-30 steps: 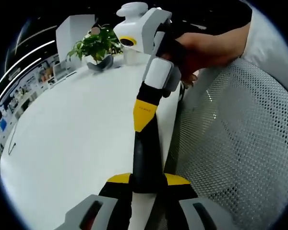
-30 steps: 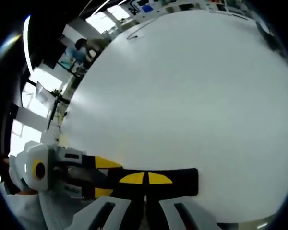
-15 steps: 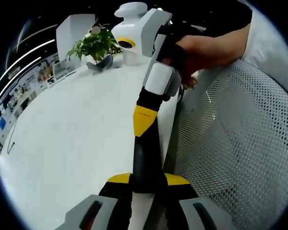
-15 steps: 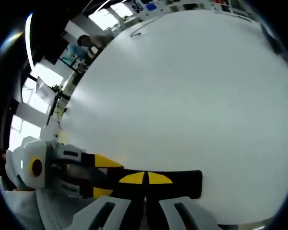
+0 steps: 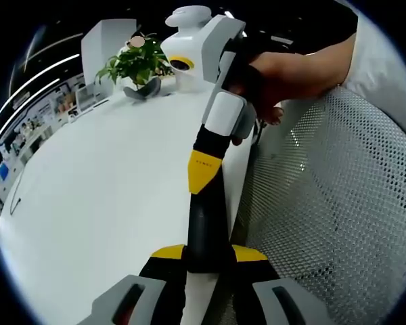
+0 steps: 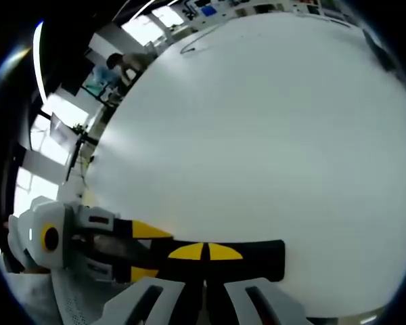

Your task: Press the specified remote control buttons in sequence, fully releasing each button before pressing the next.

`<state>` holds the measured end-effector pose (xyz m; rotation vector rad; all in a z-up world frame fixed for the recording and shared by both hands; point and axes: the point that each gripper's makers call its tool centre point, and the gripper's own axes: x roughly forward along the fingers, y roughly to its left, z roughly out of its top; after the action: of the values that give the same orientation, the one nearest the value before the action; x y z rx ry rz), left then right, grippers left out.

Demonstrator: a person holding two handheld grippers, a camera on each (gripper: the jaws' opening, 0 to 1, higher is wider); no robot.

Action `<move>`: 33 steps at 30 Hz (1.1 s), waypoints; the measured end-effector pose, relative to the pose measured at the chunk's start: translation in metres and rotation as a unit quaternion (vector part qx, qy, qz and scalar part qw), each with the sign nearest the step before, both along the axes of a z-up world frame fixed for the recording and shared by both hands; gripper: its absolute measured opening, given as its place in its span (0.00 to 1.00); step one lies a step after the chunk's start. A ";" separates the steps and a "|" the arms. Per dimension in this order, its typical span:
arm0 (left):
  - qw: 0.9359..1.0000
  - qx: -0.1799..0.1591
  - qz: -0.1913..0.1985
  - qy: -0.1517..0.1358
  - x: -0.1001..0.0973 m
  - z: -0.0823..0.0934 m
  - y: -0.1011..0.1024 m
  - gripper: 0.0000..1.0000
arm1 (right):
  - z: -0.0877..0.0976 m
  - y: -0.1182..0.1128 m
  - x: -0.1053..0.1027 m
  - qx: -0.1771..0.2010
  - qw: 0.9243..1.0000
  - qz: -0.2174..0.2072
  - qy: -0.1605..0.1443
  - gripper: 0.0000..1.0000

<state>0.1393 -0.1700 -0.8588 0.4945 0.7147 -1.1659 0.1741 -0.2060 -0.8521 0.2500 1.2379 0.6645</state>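
Your left gripper (image 5: 208, 257) has its jaws closed, crossed by the right gripper's closed jaws. Your right gripper (image 6: 204, 252) sits likewise, your hand (image 5: 284, 71) wrapped round its handle, arm bent in.

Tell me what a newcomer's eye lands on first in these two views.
In the left gripper view, the right gripper reaches down from a hand at the top, over the white table. A potted plant stands at the table's far end, and a white mesh chair back sits to the right.
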 end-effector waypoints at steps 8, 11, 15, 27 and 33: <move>1.000 0.001 -0.001 -0.001 0.000 0.000 0.000 0.24 | 0.002 -0.001 0.000 0.002 1.000 0.004 0.010 0.00; 1.000 0.002 -0.001 -0.002 0.000 -0.001 0.000 0.24 | 0.002 -0.007 0.002 -0.002 1.000 -0.007 0.015 0.00; 1.000 0.003 -0.001 -0.003 0.001 -0.001 0.001 0.24 | 0.007 -0.009 0.003 0.013 0.999 -0.025 0.021 0.00; 1.000 0.018 0.002 0.000 0.003 -0.002 0.003 0.24 | 0.005 -0.002 -0.010 0.011 0.999 -0.003 0.048 0.00; 1.000 0.019 0.004 0.002 0.004 -0.002 0.003 0.24 | 0.001 -0.004 -0.010 -0.005 0.999 0.009 0.042 0.00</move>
<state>0.1432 -0.1668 -0.8607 0.5211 0.7437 -1.1475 0.1643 -0.2098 -0.8509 0.2597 1.3257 0.6689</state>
